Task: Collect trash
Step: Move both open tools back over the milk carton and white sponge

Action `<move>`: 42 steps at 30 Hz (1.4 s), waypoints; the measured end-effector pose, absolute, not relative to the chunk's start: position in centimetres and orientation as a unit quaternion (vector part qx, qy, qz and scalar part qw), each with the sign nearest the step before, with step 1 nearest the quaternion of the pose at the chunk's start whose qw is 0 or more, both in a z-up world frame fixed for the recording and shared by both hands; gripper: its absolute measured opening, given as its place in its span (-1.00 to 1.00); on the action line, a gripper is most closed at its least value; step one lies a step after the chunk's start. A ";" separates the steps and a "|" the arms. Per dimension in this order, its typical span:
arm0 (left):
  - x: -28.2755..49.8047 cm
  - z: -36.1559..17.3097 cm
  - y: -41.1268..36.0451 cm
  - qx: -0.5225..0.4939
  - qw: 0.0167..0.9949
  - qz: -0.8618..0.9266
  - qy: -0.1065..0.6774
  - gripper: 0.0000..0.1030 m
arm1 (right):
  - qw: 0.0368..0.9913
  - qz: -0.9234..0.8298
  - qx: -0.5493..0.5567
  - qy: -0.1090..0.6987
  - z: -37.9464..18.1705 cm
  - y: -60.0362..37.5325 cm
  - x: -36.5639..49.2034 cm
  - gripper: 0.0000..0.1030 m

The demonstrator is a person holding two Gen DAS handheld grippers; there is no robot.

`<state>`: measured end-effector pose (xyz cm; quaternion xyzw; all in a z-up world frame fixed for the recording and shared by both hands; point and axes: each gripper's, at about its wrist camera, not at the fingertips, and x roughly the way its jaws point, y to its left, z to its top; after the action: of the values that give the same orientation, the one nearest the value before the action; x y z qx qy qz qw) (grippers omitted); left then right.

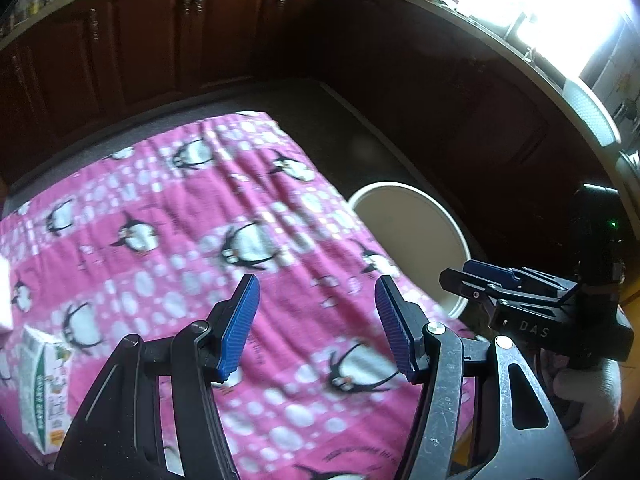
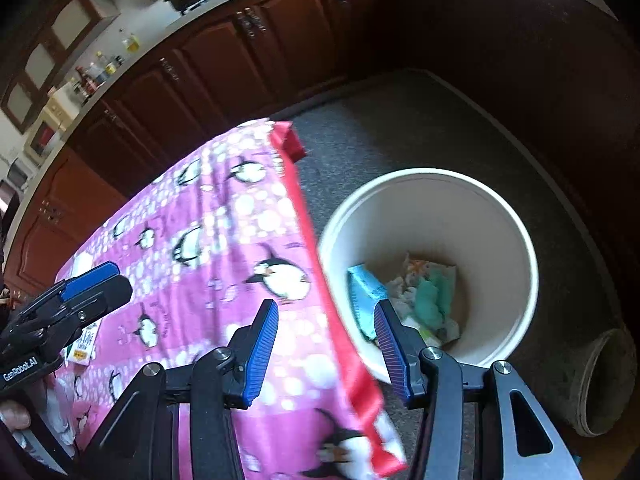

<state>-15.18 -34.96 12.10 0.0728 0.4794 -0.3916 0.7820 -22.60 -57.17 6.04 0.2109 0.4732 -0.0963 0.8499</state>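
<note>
On pink cloth [image 1: 168, 208], carton [image 1: 42, 388] lay at near-left edge; bucket [image 2: 516, 240] beside table held wrappers [image 2: 416, 296]. Left gripper [image 1: 316, 328], right gripper [image 2: 326, 354]: both wide open, empty. Risk: carton crushed, or dropped short of bucket.

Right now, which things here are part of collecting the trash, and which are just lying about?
Part of the job:
white bucket
wrappers inside it
small carton

Just lying about:
penguin cloth
bottles on the counter
grey pot

Between the spread left fingers [image 1: 240, 328] lies bare penguin cloth [image 1: 168, 208]; a carton [image 1: 42, 380] blocks at eight o'clock, the open bucket [image 2: 500, 208] at two.
</note>
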 end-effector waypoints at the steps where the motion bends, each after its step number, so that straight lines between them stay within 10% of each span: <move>1: -15.0 12.1 -34.4 0.072 0.784 -0.387 0.480 0.14 | 0.851 -0.091 0.208 0.474 6.1 -56.5 -22.3 -0.07; 42: -9.9 7.1 -13.1 0.070 0.806 -0.240 0.537 0.27 | 0.839 0.071 0.129 0.523 5.2 -36.8 -12.8 0.09</move>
<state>-9.93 -13.14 7.10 0.0700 0.5371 -0.2402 0.8056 -12.75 -36.81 5.19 0.1292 0.5233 0.0714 0.8393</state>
